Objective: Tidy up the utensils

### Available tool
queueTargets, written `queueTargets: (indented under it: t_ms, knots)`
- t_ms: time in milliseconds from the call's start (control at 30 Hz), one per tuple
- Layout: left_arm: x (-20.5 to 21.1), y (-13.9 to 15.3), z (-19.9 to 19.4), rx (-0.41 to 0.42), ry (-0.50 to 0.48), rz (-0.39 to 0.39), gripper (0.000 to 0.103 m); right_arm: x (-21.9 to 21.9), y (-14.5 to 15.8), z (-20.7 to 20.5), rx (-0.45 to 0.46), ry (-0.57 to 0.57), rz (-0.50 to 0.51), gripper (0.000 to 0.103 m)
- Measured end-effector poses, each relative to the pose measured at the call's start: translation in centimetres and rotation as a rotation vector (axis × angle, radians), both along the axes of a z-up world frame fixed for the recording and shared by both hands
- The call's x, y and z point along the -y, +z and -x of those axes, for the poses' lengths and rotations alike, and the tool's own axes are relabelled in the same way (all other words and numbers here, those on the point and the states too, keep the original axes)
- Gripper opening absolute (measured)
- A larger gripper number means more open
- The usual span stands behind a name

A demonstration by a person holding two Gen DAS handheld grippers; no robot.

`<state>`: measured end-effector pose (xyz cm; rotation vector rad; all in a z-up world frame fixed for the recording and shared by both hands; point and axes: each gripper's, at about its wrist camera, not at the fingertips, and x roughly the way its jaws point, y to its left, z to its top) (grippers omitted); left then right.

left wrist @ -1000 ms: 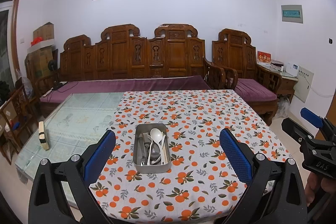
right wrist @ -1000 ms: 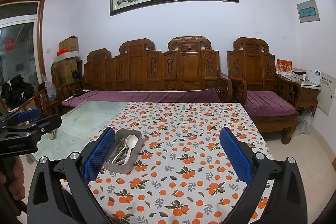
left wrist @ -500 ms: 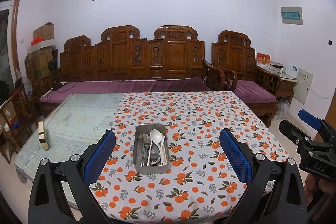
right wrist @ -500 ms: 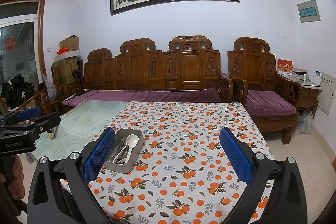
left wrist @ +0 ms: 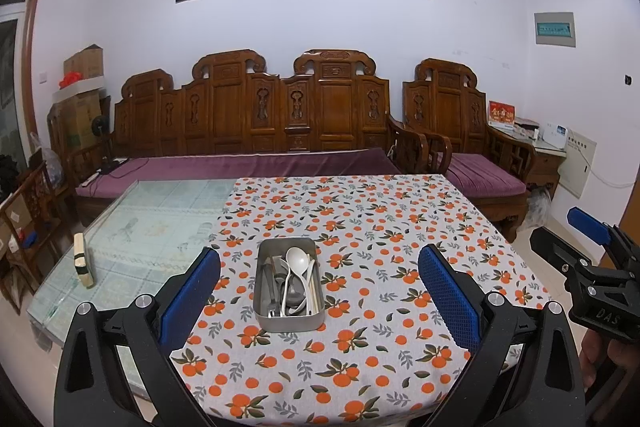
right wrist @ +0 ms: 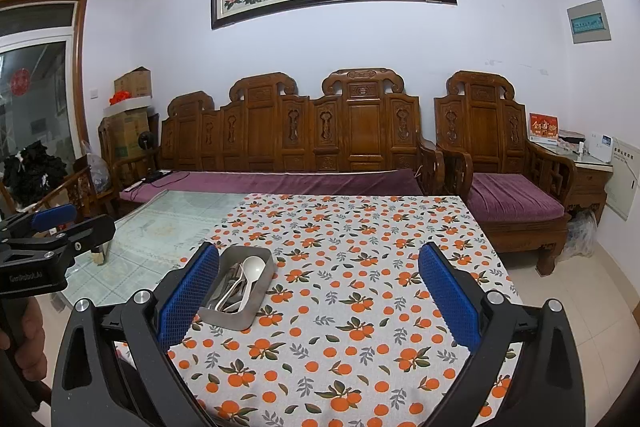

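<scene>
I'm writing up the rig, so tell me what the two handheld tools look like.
Both match: the left tool and right tool have black plastic frames with cut-out arms, silver screws at the pivots and blue textured pads inside each finger. White lettering marks each body. No cables or sleeves show.

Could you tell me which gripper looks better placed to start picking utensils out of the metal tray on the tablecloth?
Probably the left gripper: the rectangular metal tray of mixed utensils lies centred between its open blue-padded fingers. In the right gripper's view the tray sits off by its left finger.
</scene>
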<state>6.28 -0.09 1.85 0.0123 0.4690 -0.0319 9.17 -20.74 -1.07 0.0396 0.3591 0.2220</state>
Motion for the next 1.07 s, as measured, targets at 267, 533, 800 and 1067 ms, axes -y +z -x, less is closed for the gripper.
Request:
queueTargets:
  t_ms: [267, 533, 800, 1067]
  knots:
    - [-0.01, -0.04, 0.00, 0.000, 0.000, 0.001, 0.096, -0.17, -0.04, -0.02, 0.001, 0.000, 0.001, 0.100]
    - [0.02, -0.02, 0.04, 0.001, 0.000, 0.001, 0.096, -0.16, -0.03, -0.02, 0.001, 0.000, 0.001, 0.100]
    - [0.03, -0.04, 0.06, 0.001, -0.001, 0.000, 0.096, -0.24, -0.06, -0.03, 0.002, 0.001, 0.001, 0.100]
    - [0.07, 0.00, 0.05, -0.001, -0.001, 0.001, 0.096, -0.28, -0.05, -0.01, 0.001, 0.004, -0.002, 0.100]
